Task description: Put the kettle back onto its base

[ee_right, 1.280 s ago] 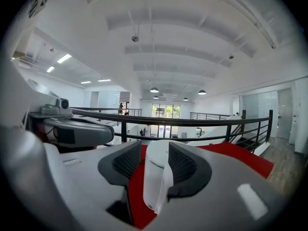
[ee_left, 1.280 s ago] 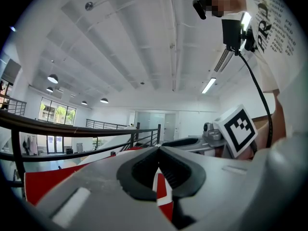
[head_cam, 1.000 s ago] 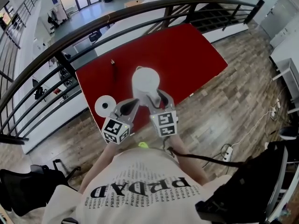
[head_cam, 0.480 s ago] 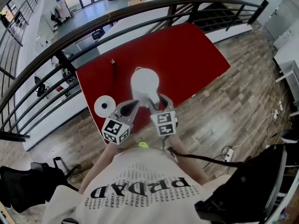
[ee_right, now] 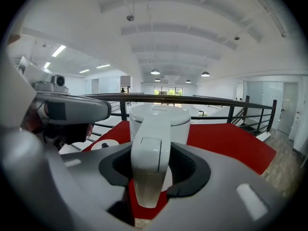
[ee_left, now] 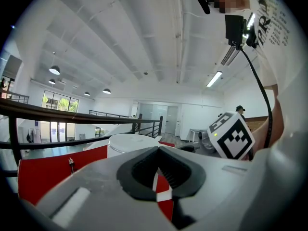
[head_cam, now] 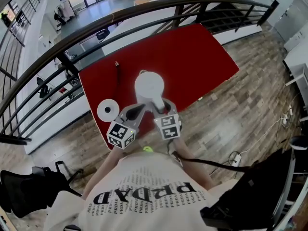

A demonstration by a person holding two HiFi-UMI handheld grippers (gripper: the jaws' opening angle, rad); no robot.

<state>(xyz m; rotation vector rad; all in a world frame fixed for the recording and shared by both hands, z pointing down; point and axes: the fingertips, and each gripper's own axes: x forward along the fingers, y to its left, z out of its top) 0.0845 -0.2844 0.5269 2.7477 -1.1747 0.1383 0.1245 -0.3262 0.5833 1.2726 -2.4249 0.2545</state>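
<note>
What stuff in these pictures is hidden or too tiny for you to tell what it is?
Water inside the kettle: its closed lid hides it in every view.
Kettle's bottom: right gripper view, behind the right gripper, whose jaws have just been closing, handle between them.
Small dark thing on the red table: head view, too small to name.
Base: right gripper view, partly covered by that gripper.

**Bench and its load.** A bench (head_cam: 192, 57) with a plain red top stands on a wood-plank floor (head_cam: 231, 114). A white kettle (head_cam: 149, 84) stands on it close to the near edge, its foot hidden. The round white kettle base (head_cam: 108, 109) lies flat by the near left corner, apart from the kettle. A small dark object (head_cam: 116, 65), too small to name, stands upright near the left edge.
</note>
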